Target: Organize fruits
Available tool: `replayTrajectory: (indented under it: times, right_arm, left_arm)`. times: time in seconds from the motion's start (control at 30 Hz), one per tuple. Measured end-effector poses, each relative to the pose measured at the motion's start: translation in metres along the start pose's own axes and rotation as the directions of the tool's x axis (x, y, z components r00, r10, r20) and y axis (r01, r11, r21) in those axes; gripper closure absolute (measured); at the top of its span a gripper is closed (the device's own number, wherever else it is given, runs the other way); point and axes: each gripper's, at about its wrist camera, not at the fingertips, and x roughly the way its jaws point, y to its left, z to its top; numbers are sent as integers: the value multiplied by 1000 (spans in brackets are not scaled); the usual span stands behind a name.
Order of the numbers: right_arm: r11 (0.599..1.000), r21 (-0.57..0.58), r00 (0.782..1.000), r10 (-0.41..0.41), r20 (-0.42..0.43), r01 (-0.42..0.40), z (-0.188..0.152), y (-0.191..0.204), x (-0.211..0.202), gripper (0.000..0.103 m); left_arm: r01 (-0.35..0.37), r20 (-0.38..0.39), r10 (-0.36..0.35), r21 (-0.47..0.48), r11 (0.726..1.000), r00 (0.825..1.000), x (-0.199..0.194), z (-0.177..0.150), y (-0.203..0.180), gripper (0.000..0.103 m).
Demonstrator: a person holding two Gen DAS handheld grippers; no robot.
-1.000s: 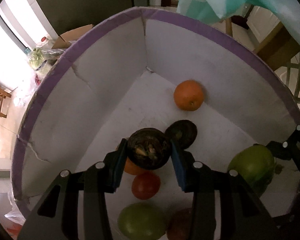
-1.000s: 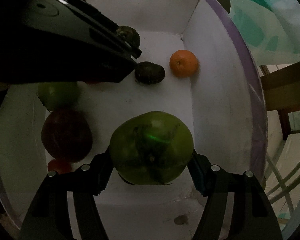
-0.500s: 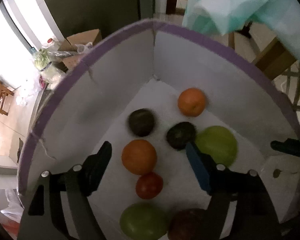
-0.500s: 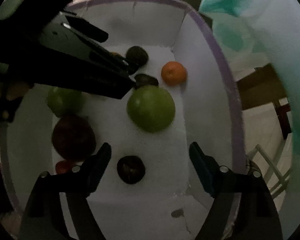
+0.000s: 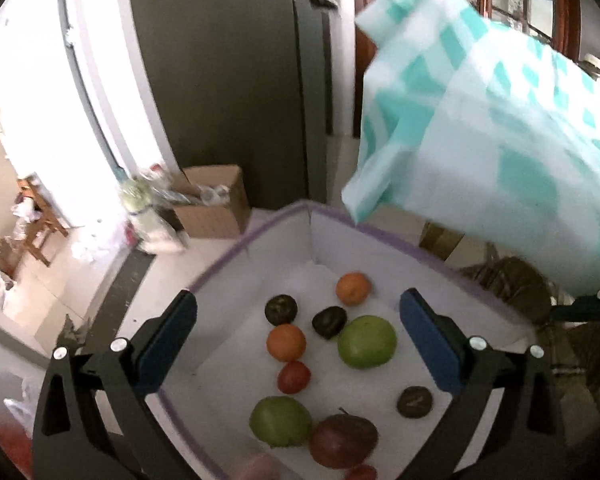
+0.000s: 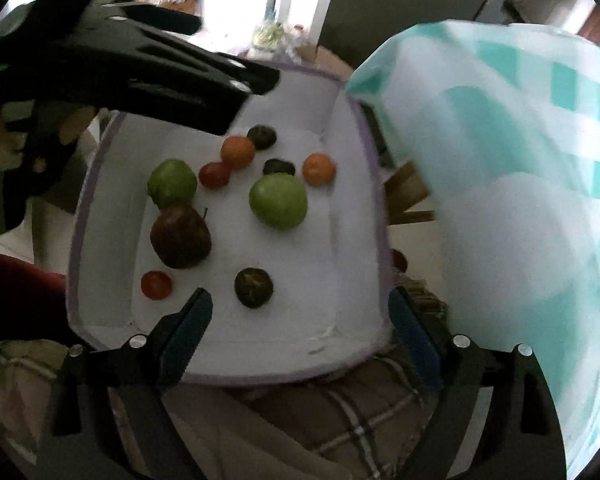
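The left gripper (image 5: 298, 336) hangs above the box with its jaws opening, nothing between the blue pads (image 5: 428, 340), and the right gripper (image 6: 298, 332) is likewise empty, its jaws opening over the near wall of the box (image 6: 228, 376). All the fruit lies loose on the white floor of the box: 2 green apples, one (image 6: 278, 200) near the middle and one (image 6: 172, 183) by the left wall, a dark red apple (image 6: 180, 234) touching the latter, 2 oranges (image 6: 319, 169) toward the far end, 2 small red fruits (image 6: 156, 285), and 3 dark round fruits, one of them (image 6: 254, 287) close to the near wall. The likely trouble is rolling: round fruit released on a smooth floor can drift into neighbours and undo any grouping. A checked teal cloth (image 6: 500, 180) hangs just beside the right wall, and a gripper swinging out that way could snag it or drag it over the box. The box walls look thin and already creased, so a finger (image 5: 168, 332) catching the purple rim (image 5: 236, 248) could tip or shift it.
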Motion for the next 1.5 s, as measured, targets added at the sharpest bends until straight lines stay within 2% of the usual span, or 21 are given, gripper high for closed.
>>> replayTrajectory:
  times: [0.1, 0.13, 0.17, 0.27, 0.4, 0.47, 0.57, 0.77, 0.97, 1.13, 1.5]
  right_arm:
    - [999, 43, 998, -17, 64, 14, -3, -6, -18, 16]
    - [998, 55, 997, -23, 75, 19, -1, -6, -21, 16]
    - [997, 72, 996, -34, 88, 28, -1, -8, -24, 16]
    - [992, 121, 995, -56, 84, 45, -4, -16, -23, 16]
    - [984, 166, 996, -71, 52, 61, -5, -23, -13, 16]
    - [983, 175, 997, -71, 42, 63, -4, -25, -10, 16]
    - [984, 164, 997, -69, 30, 63, -3, -23, -7, 16]
    - [991, 117, 998, -63, -15, 64, -3, -12, 7, 15]
    - [994, 91, 997, -58, -60, 63, -2, -6, 18, 15]
    - [995, 88, 996, -49, -72, 55, -3, -6, 21, 15]
    - [995, 90, 996, -26, -91, 34, -7, -8, 23, 15]
  left_arm:
    - [-106, 10, 106, -22, 994, 994, -21, 0, -7, 1]
    - [-157, 6, 157, -38, 987, 988, -26, 0, -10, 1]
    - [-176, -2, 176, -48, 983, 984, -25, 0, -10, 1]
    - [-121, -71, 118, -51, 991, 991, -19, -3, -12, 1]
    - [-67, -126, 57, -75, 995, 990, -7, -18, -14, 1]
    - [-18, -151, 1, -112, 994, 988, -3, -28, -13, 1]
    - [13, -176, -42, -163, 986, 983, 7, -41, -9, 1]
    - [-11, -206, -41, -245, 969, 978, 21, -60, 4, 2]
    - [-29, -250, -32, -237, 971, 968, 29, -65, 8, 2]
    - [-61, -276, 6, -191, 980, 961, 32, -66, 3, 2]
    - [-53, -279, 1, -179, 982, 960, 33, -67, -1, 2]
